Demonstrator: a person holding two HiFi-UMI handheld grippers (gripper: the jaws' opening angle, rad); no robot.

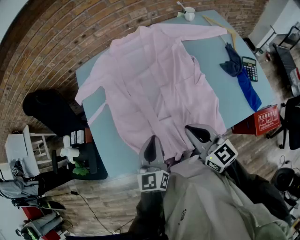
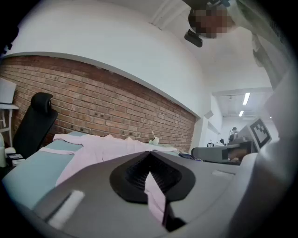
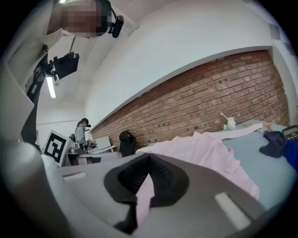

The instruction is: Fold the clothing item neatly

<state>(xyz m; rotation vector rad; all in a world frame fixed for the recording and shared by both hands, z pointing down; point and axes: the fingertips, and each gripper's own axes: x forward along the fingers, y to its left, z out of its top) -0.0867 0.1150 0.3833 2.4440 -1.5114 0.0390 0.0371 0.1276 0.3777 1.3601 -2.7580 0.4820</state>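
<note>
- The left gripper [image 2: 150,175] has its jaws pressed together on a thin fold of the pink garment [image 1: 154,79]. The pinched fold is narrow, so a sharp pull could slide it out of the pads.
- The right gripper [image 3: 144,181] is likewise clamped on a strip of the same pink cloth. If one grip fails while the other holds, the fold will probably go askew.
- The garment lies spread open on the blue table [image 1: 234,105], collar end far from the person and hem at the near edge, where both grippers hold it.
- The right gripper sits slightly further onto the table than the left. Uneven travel from here may produce a slanted crease.
- The far sleeve reaches toward the cup [image 1: 189,13]. A blue cloth [image 1: 238,70] and a calculator [image 1: 250,68] lie just beside the garment's right side. Dragged fabric could catch or shift them.
- Hidden: in the head view, the grippers and the person's clothing cover the hem itself.
- Unclear: whether each gripper holds one layer or several, and whether the left sleeve overhangs the table edge.
</note>
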